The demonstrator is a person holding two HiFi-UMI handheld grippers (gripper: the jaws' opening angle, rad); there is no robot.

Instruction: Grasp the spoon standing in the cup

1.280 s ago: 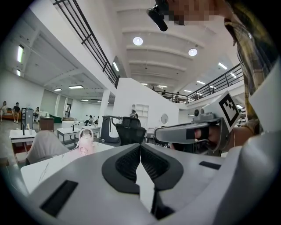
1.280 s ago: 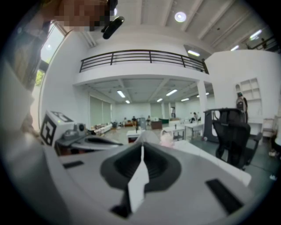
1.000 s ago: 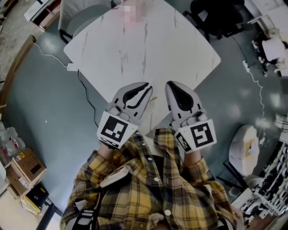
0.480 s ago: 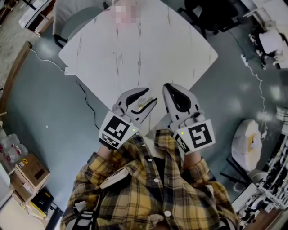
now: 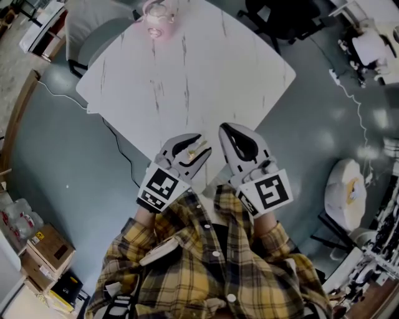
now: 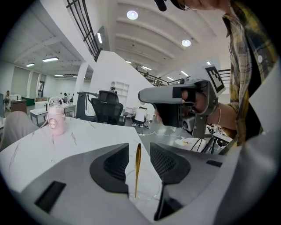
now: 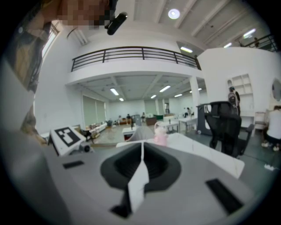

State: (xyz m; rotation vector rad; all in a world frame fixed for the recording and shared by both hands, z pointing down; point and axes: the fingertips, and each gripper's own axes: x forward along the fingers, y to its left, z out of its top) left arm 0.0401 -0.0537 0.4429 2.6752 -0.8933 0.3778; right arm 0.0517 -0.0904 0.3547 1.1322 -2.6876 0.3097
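A thin gold spoon (image 6: 137,167) stands upright in a clear glass cup (image 6: 148,190) at the near corner of the white marble table (image 5: 187,75). My left gripper (image 6: 138,159) is open around it: the spoon handle rises in the gap between the two dark pads without touching either. From the head view the spoon (image 5: 197,149) glints between the left gripper (image 5: 203,143) fingers. My right gripper (image 5: 224,128) hovers just to the right, jaws shut with nothing in them; its own view shows the pads (image 7: 142,160) pressed together.
A pink bottle (image 5: 156,12) stands at the table's far corner, also in the left gripper view as the pink bottle (image 6: 56,122). Black office chairs (image 6: 105,107) stand past the table. A cable (image 5: 118,134) runs across the grey floor on the left.
The left jaws have opened from shut, and the spoon now shows between them. Both grippers have stayed near the table's corner while the head view shifted.
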